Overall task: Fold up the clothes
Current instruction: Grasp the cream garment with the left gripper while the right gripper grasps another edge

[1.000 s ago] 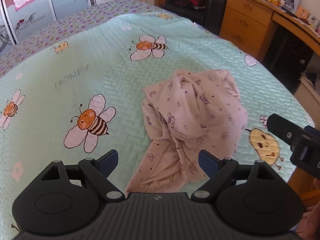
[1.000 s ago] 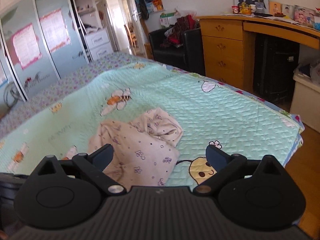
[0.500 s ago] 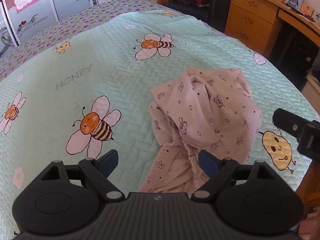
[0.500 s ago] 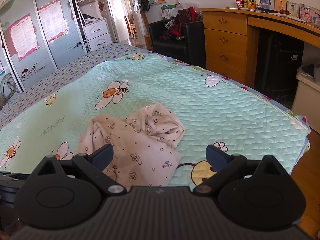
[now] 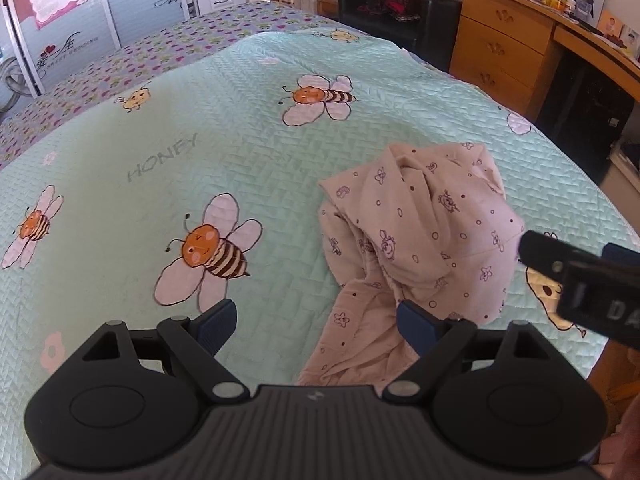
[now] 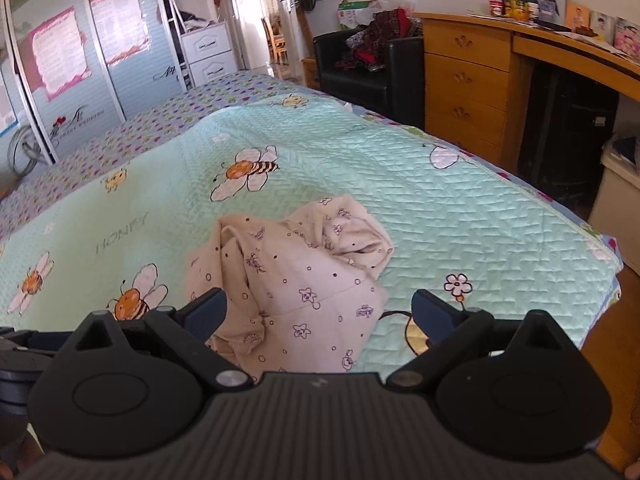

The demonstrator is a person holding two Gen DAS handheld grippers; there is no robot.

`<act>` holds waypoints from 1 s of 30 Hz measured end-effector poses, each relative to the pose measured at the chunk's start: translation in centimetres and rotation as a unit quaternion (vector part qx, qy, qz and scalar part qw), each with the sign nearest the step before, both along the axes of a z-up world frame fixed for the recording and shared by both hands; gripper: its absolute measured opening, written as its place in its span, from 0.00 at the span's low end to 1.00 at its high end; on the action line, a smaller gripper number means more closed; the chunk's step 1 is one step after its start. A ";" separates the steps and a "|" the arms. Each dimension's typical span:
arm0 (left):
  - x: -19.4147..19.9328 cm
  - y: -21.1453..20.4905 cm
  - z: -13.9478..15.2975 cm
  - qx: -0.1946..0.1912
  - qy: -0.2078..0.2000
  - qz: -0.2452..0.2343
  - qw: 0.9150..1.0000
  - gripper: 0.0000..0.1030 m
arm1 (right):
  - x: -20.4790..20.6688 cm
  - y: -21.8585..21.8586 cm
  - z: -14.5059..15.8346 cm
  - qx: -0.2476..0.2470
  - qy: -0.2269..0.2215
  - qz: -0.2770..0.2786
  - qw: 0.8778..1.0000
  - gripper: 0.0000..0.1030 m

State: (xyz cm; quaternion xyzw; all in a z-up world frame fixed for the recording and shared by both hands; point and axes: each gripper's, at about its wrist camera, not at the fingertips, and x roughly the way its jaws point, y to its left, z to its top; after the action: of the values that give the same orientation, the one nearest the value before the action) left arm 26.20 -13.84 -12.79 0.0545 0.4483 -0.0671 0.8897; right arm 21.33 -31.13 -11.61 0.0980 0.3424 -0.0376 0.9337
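Observation:
A crumpled pale pink garment (image 5: 424,248) with small purple prints lies in a heap on the mint green bee-pattern quilt (image 5: 160,152), close to the near bed edge. My left gripper (image 5: 316,322) hovers open just short of the garment's near tail, nothing between its blue pads. The right gripper (image 6: 318,314) is open too, above the same garment (image 6: 296,272), which fills the gap between its fingers without being gripped. The right gripper's black body (image 5: 580,280) shows at the right edge of the left wrist view.
The quilt (image 6: 440,208) ends at the bed's right edge beside a wooden desk with drawers (image 6: 468,76). A black armchair (image 6: 368,68) piled with clothes stands beyond the bed's far corner. Wardrobe doors (image 6: 72,64) line the far left wall.
Both grippers have moved forward and lower over the bed, so the garment sits nearer and larger in both views. The garment itself has not moved. Both grippers stay open.

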 end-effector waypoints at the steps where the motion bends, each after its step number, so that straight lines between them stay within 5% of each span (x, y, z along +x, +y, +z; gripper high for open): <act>1: 0.3 -0.4 -0.4 0.002 0.004 -0.007 1.000 0.88 | 0.4 -0.2 -0.5 0.003 0.005 -0.001 1.000 0.96; 8: 3.3 -2.7 -4.2 0.025 0.033 -0.030 0.999 0.85 | 4.1 -1.6 -4.8 0.003 0.043 0.011 0.999 0.89; 12: 4.9 -3.7 -6.4 0.039 0.048 -0.041 0.997 0.60 | 6.2 -2.1 -6.9 -0.004 0.066 0.019 0.998 0.71; 18: 6.9 -4.7 -8.2 0.031 0.060 -0.048 0.997 0.56 | 8.0 -2.1 -8.9 0.016 0.076 0.026 0.997 0.69; 19: 6.9 -4.7 -8.2 0.023 0.056 -0.052 0.997 0.46 | 8.1 -2.2 -9.1 0.022 0.074 0.028 0.997 0.67; 21: 6.6 -4.8 -8.1 0.009 0.047 -0.063 0.997 0.36 | 8.0 -2.4 -9.1 0.041 0.072 0.038 0.996 0.42; 23: 6.1 -4.8 -7.6 0.007 0.034 -0.073 0.997 0.29 | 7.7 -2.5 -8.8 0.057 0.069 0.045 0.995 0.27; 30: 3.9 -2.9 -1.0 -0.047 -0.036 -0.080 0.995 0.12 | 4.4 -2.3 -3.4 0.053 0.008 0.056 0.997 0.19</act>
State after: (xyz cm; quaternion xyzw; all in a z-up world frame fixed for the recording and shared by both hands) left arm 30.09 -16.77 -13.79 0.0506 0.4062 -0.1568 0.8988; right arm 25.73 -33.43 -15.05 0.1274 0.3563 0.0319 0.9251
